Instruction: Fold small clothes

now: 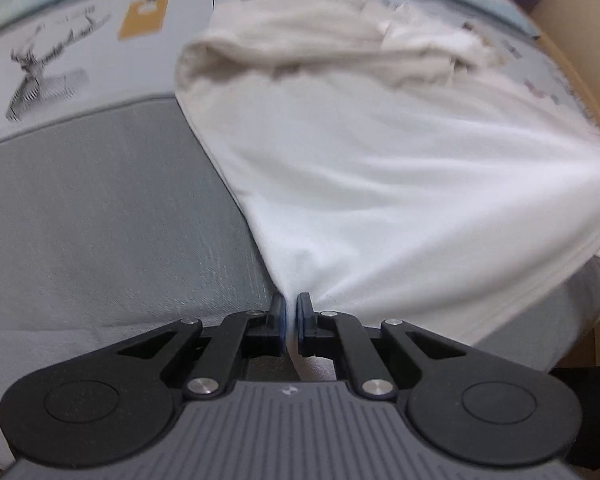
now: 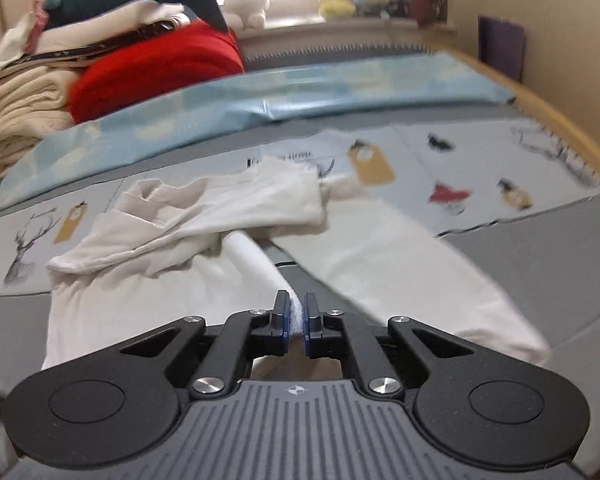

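White cotton shirt [image 1: 380,184] stretches ahead of both claws on the grey mat [image 1: 100,208], left gripper [image 1: 291,320] and right gripper [image 2: 297,318] each clamped on its near hem, sleeves bunched beyond.

The left gripper [image 1: 291,322] is held low and nearly level, its two black fingers drawn close together with only a thin gap between the blue pads [image 1: 281,322]. A pinch of white cloth [image 1: 380,184] is clamped in that gap and runs taut away from the tips. The right gripper [image 2: 297,320] sits in much the same pose, low and pointing forward, jaws closed almost fully on a narrow fold of the same cloth, which shows between its pads [image 2: 287,318]. Both linkage arms are folded inward. The person's hands are out of sight behind the cameras.
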`<control>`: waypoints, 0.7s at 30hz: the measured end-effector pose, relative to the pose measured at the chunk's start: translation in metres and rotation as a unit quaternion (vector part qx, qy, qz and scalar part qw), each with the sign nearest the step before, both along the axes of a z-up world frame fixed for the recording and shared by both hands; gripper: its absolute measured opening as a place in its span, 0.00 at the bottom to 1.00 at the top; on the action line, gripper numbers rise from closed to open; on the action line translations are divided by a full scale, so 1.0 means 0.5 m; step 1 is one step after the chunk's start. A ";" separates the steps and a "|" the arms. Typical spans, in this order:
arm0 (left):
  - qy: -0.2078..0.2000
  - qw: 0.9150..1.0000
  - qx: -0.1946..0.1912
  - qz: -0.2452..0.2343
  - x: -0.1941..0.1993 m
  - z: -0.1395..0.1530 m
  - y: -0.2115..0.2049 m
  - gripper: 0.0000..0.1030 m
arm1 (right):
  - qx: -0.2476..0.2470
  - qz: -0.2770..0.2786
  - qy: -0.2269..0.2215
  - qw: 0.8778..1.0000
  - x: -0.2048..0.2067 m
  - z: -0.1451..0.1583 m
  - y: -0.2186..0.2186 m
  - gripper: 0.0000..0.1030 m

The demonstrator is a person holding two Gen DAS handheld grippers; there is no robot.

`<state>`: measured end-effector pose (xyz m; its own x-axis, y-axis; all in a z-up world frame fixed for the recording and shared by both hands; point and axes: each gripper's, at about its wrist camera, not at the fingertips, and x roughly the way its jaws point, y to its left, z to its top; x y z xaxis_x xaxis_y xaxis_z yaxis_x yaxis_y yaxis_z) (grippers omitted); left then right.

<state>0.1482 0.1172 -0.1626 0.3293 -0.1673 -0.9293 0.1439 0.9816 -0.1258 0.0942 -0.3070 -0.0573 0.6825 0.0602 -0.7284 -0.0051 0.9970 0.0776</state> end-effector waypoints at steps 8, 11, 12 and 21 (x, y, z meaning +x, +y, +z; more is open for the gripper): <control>0.046 0.994 0.095 -0.031 -0.032 -0.012 0.051 0.07 | -0.141 0.159 0.225 0.951 -0.101 -0.155 0.037 0.00; 0.041 0.998 0.051 -0.012 -0.027 0.005 0.069 0.13 | -0.083 0.122 0.183 0.972 -0.076 -0.126 0.024 0.03; 0.041 0.998 0.045 -0.007 -0.026 0.008 0.070 0.15 | -0.060 0.105 0.162 0.979 -0.066 -0.114 0.017 0.04; 0.075 0.996 0.052 -0.020 -0.030 -0.015 0.066 0.26 | -0.087 0.068 0.242 0.964 0.017 -0.217 0.039 0.17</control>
<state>0.1331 0.1501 -0.1703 0.1799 -0.0770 -0.9807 0.1707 0.9842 -0.0460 0.1029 -0.2877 -0.1658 0.2552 -0.0267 -0.9665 -0.1418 0.9878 -0.0647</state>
